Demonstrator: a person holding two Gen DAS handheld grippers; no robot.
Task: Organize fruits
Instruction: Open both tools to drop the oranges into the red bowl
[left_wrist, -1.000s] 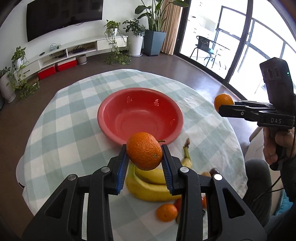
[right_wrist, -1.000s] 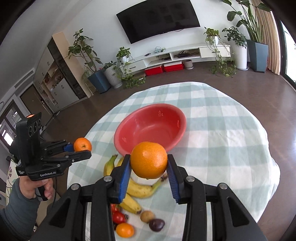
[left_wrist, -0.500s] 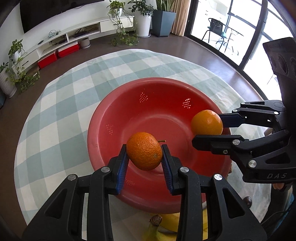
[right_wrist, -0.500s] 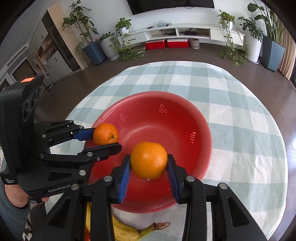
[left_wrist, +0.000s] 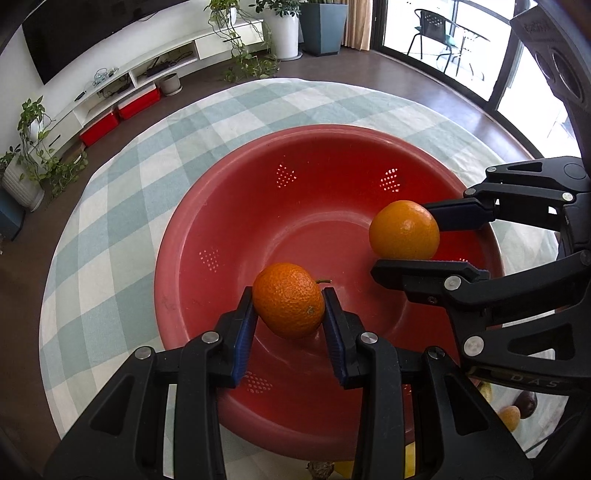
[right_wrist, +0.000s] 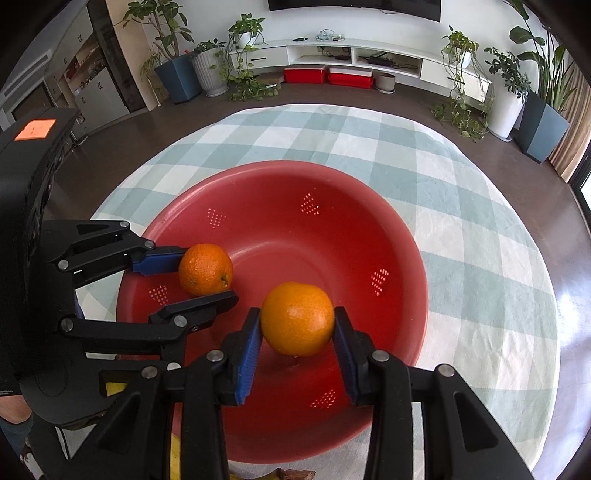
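A red perforated bowl (left_wrist: 221, 229) (right_wrist: 402, 229) sits on the checked tablecloth and holds no loose fruit. My left gripper (left_wrist: 289, 314) (right_wrist: 199, 275) is shut on a darker, rough-skinned orange (left_wrist: 289, 300) (right_wrist: 205, 269), held over the bowl's near left part. My right gripper (right_wrist: 297, 332) (left_wrist: 410, 238) is shut on a smoother, brighter orange (right_wrist: 297, 318) (left_wrist: 404, 229), held above the bowl's right side. Both oranges hang just inside the rim, above the bowl's floor. The two grippers are close together, side by side.
Banana ends (right_wrist: 173, 458) and small fruits (left_wrist: 511, 417) show at the near table edge, mostly hidden by the grippers. A hand (right_wrist: 13, 410) holds the left gripper. The round table with the checked cloth (left_wrist: 122, 155) extends beyond the bowl; TV shelf and potted plants stand far behind.
Both grippers, each holding its orange, moved forward and down from over the bananas to inside the bowl's rim. They now sit lower and closer together; the grips are unchanged.
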